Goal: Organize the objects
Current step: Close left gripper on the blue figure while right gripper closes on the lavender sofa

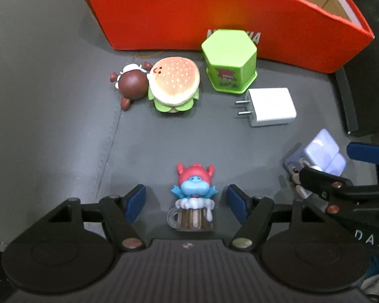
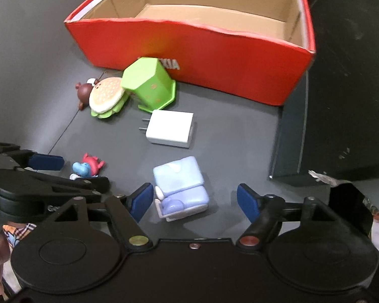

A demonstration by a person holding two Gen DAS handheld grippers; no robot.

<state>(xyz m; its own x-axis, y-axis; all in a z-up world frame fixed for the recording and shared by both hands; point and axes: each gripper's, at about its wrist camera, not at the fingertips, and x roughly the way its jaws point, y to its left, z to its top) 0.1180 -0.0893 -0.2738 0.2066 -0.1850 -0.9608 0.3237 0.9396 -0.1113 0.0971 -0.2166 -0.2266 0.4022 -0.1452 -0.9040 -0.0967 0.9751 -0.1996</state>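
Your left gripper (image 1: 187, 200) is wide open and holds nothing. The small figure in a beer mug (image 1: 191, 202), blue with a red hat, stands between its two blue pads, and there is a gap on each side, so neither pad touches it.

Your right gripper (image 2: 195, 200) is also wide open and holds nothing. The pale blue block toy (image 2: 180, 186) sits between its fingers, closer to the left pad (image 2: 141, 200); I cannot tell if that pad touches it. The right pad is well apart from it.

Farther away on the dark grey table (image 1: 50, 101) you have the white charger (image 1: 270, 106), lying with its prongs to the left. Beyond it stands the green hexagonal container (image 1: 228, 63), just in front of the red cardboard box (image 2: 202, 53). In the right wrist view this container looks tilted, with its top toward the left. To the left of it lies the burger toy (image 1: 173, 83), and the brown figure (image 1: 131, 84) is touching the burger's left side.

The red box is at the far side of the table, open at the top, and what you can see of its inside is bare cardboard.
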